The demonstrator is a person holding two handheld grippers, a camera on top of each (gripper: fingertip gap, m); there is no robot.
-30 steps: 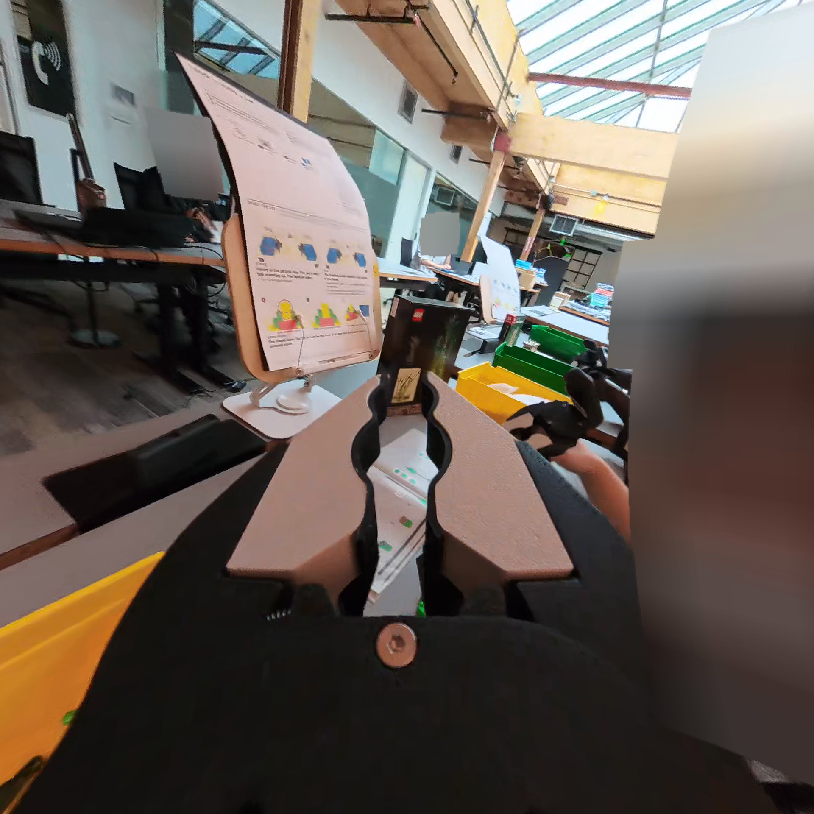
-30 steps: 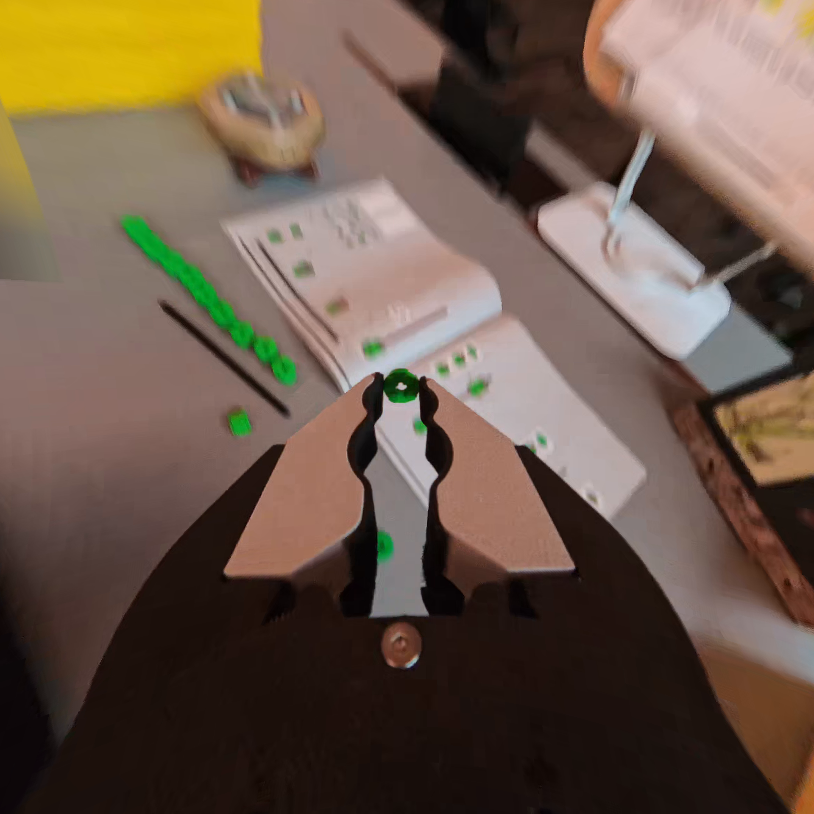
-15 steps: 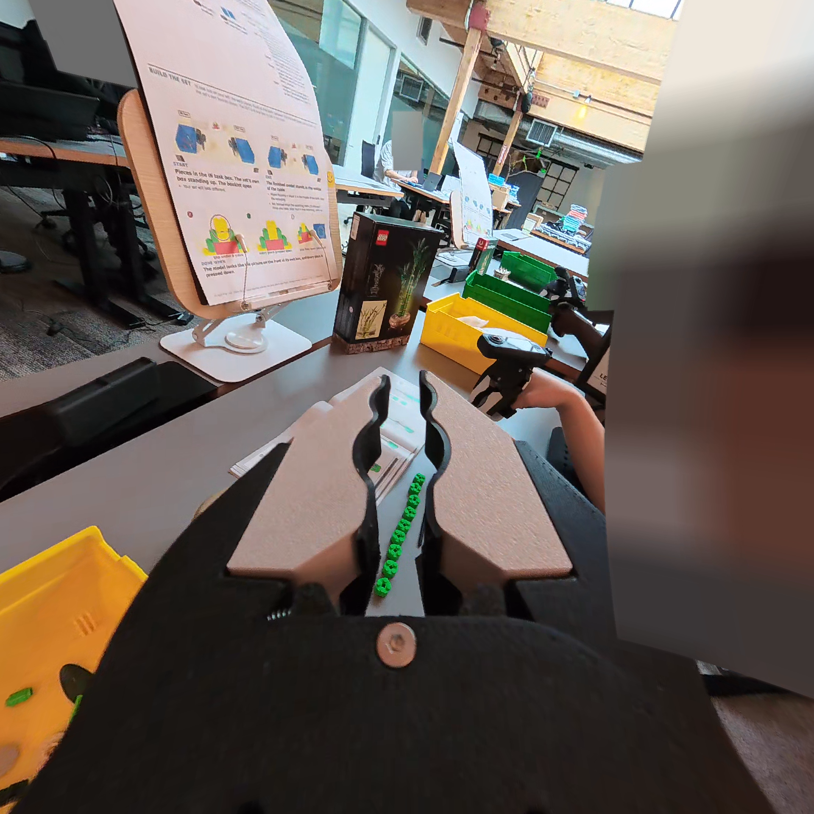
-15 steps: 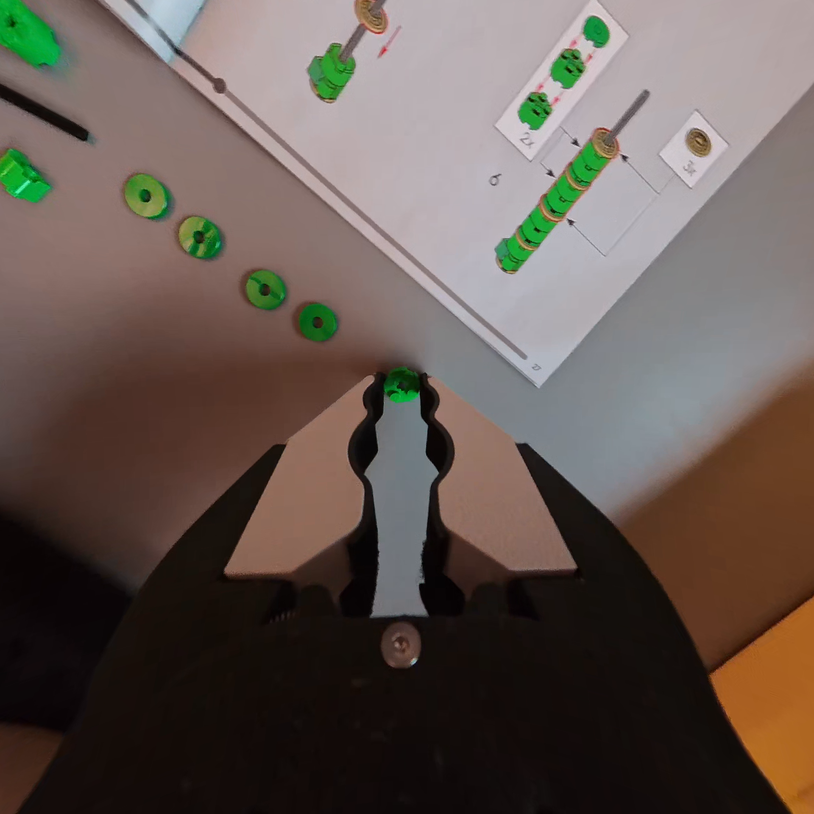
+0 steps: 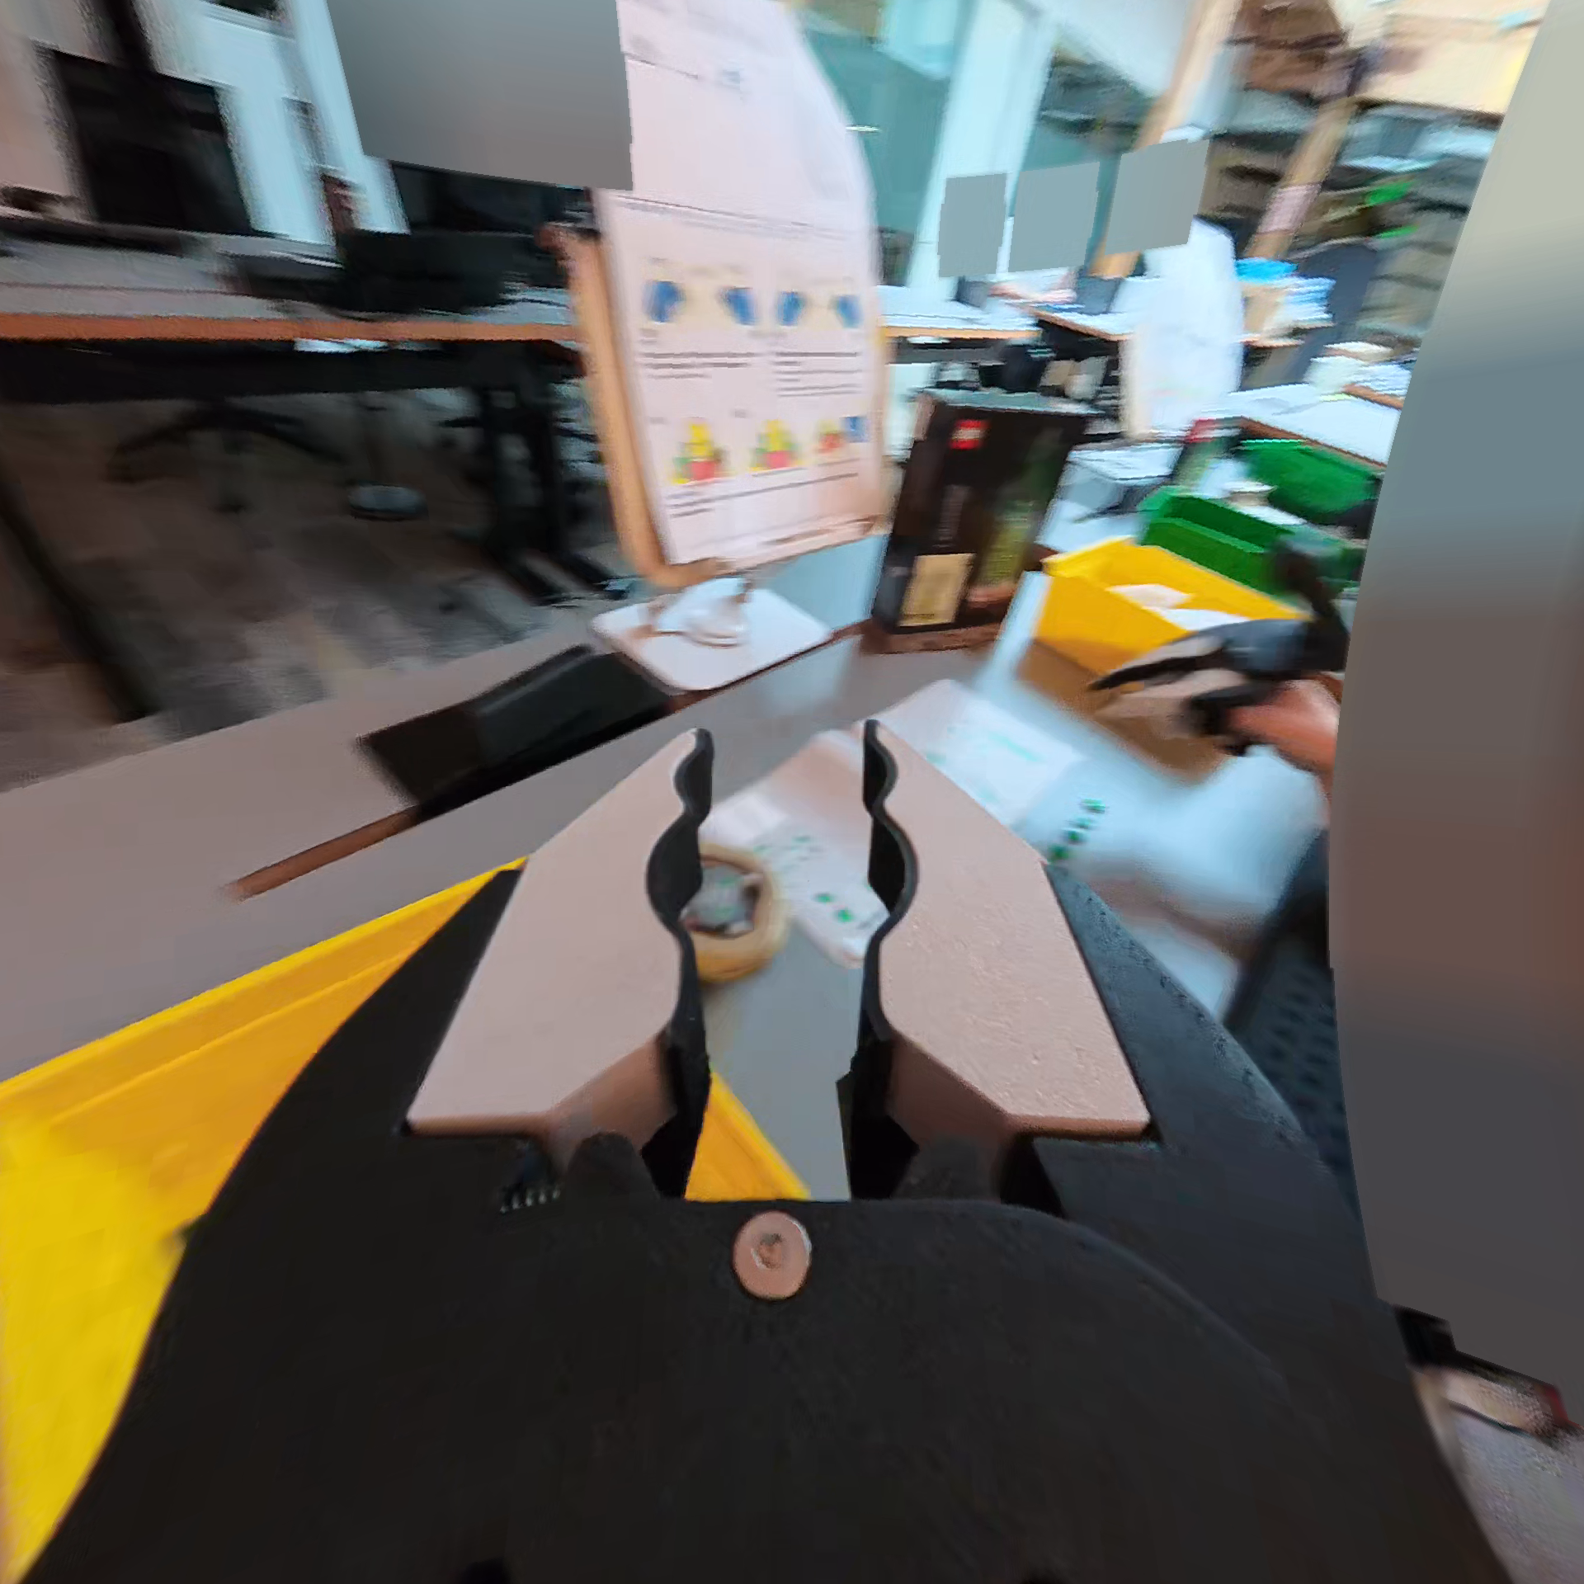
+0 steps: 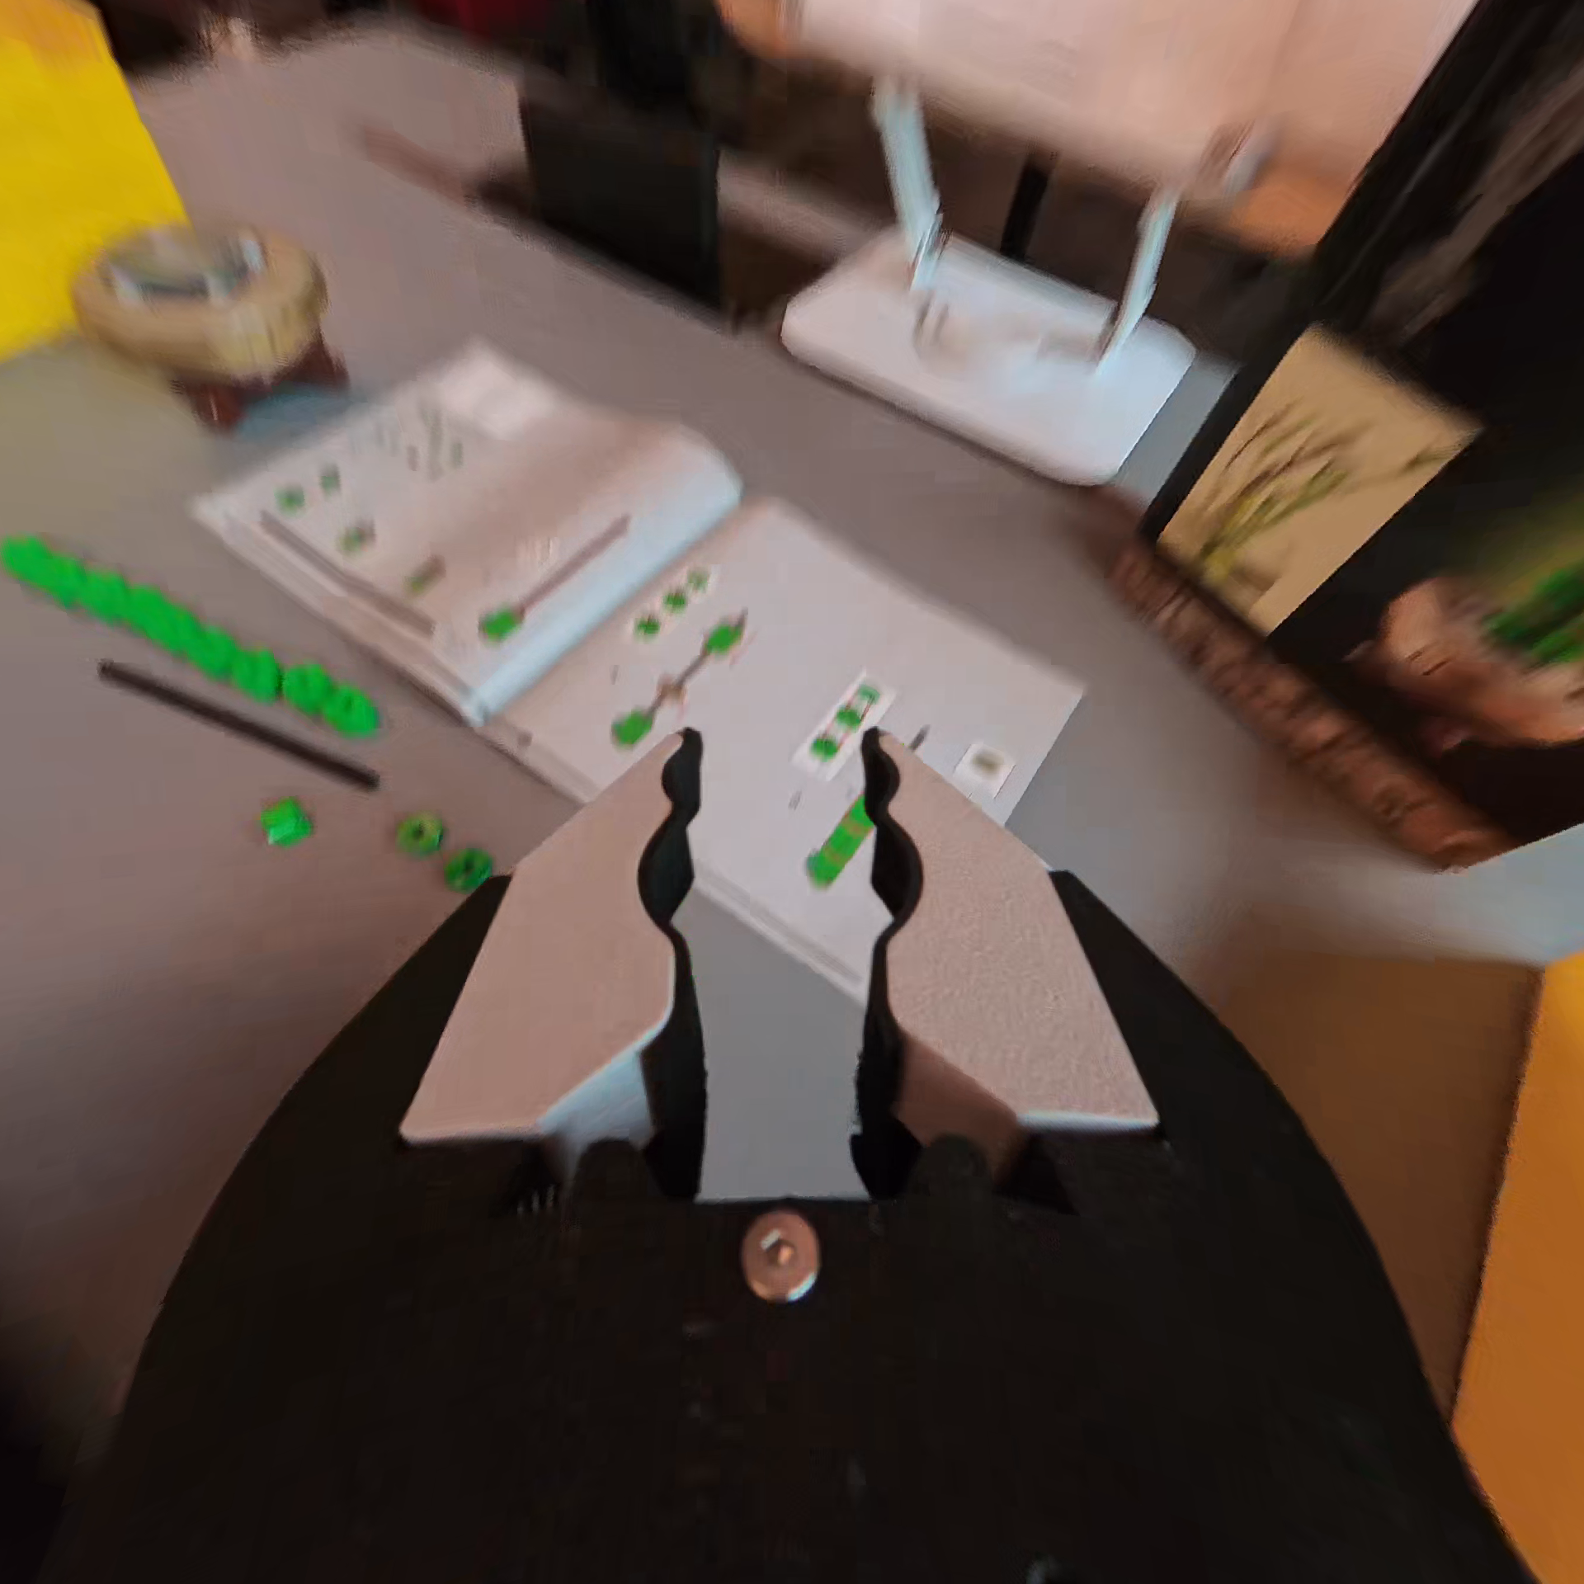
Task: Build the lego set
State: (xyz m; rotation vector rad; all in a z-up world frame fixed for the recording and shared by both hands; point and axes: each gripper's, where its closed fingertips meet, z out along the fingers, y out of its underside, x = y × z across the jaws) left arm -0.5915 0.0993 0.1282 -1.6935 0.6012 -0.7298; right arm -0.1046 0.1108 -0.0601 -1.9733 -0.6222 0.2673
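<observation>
1. The right gripper (image 6: 778,746) pinched a small green piece half a second ago; now its jaws are spread and empty above the open booklet (image 6: 771,686).
2. The left gripper (image 5: 784,746) has also spread wider, empty, above the grey table (image 5: 257,814).
3. The green stack (image 6: 189,639), black rod (image 6: 231,724) and loose green rings (image 6: 441,849) lie left of the booklet.
4. Bare table lies around the rings; a yellow bin (image 5: 171,1114) sits beside the left gripper, and the table edge is at the right in the right wrist view.
</observation>
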